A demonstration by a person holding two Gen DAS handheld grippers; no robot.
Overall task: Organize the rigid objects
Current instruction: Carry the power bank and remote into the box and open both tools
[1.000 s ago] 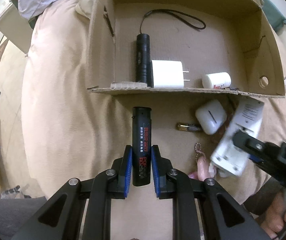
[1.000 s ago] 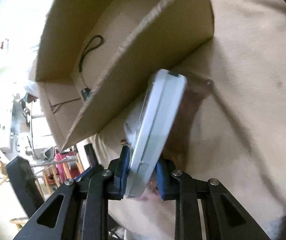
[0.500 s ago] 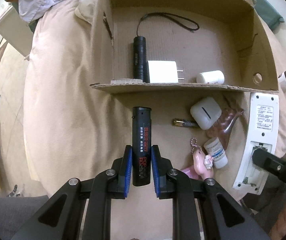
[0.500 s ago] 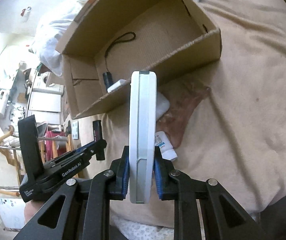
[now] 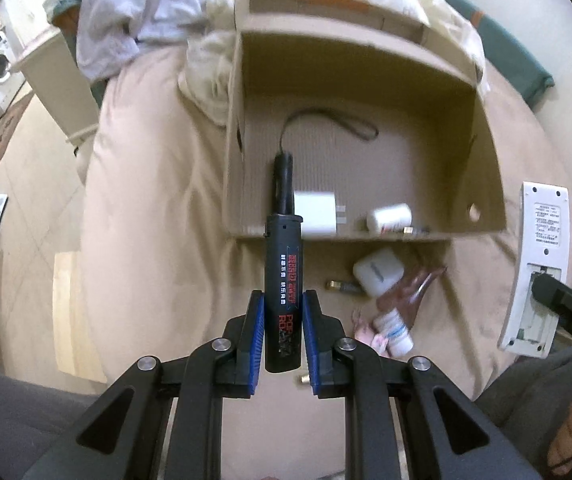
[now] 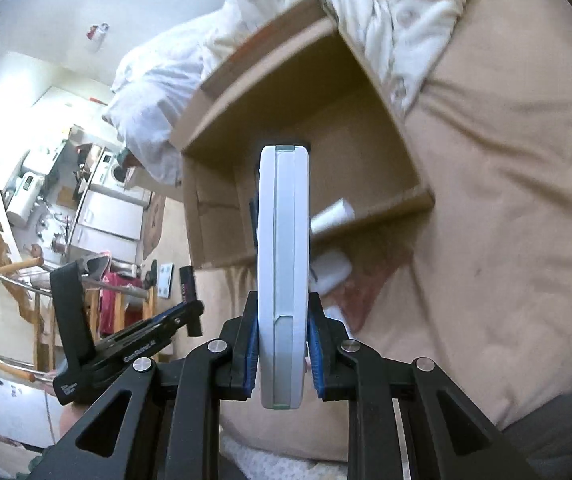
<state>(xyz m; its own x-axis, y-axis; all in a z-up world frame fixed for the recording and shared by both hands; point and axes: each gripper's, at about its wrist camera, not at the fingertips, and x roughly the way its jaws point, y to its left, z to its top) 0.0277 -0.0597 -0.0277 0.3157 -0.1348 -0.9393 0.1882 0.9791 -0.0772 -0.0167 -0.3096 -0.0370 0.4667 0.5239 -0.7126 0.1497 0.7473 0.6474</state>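
Claws (image 5: 282,336) (image 6: 282,346) grip lighter (image 5: 284,280) and remote (image 6: 284,264); box (image 5: 365,168) holds flashlight (image 5: 282,184), charger (image 5: 315,214), seemingly a bottle (image 5: 389,216).

The black lighter (image 5: 283,296) carries red and white characters down its side, too blurred to read, and below them large red letters that look like "POP" over "RO". The back of the white remote control (image 5: 535,264) bears a printed label with lines of small text, not legible. In the right wrist view, the side of the left gripper (image 6: 138,344) shows white lettering, only partly readable, perhaps "GenRobot".
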